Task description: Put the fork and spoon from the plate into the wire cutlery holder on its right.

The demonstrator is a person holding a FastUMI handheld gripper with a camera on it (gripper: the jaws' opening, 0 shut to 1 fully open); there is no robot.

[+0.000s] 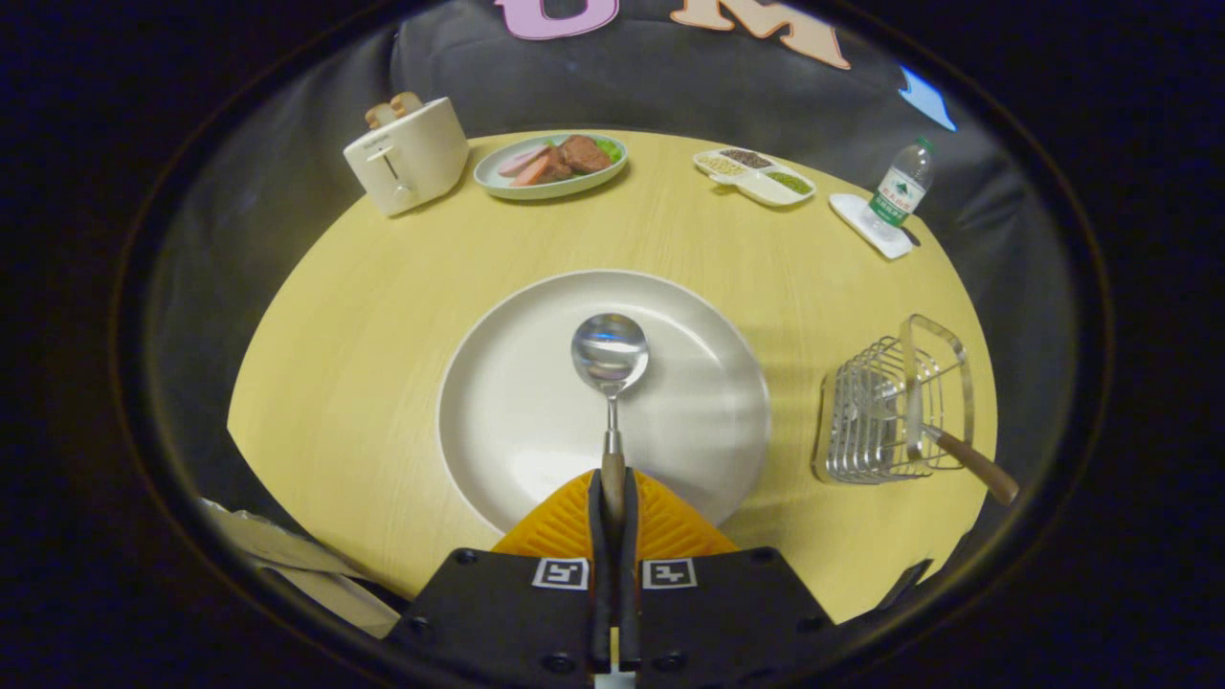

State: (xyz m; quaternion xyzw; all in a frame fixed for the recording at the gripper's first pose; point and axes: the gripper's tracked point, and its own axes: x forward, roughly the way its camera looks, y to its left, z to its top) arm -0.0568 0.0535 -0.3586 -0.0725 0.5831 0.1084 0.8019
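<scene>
Between the two fingers of the claw [612,502], closed tight together, the wooden handle of one spoon [611,356] was pinched, its bowl held out ahead over the white plate [517,421]. Ahead and to the right of the claw, on the table [354,325], one wire cutlery holder [876,421] was seen with one fork [957,455] already lodged in it, handle sticking out. By that, half the task was judged done; the spoon was left to be carried across and dropped in. Far beyond the plate were counted one toaster [407,153], one dish of food [550,163], one divided tray [756,175] and one water bottle [900,191].
</scene>
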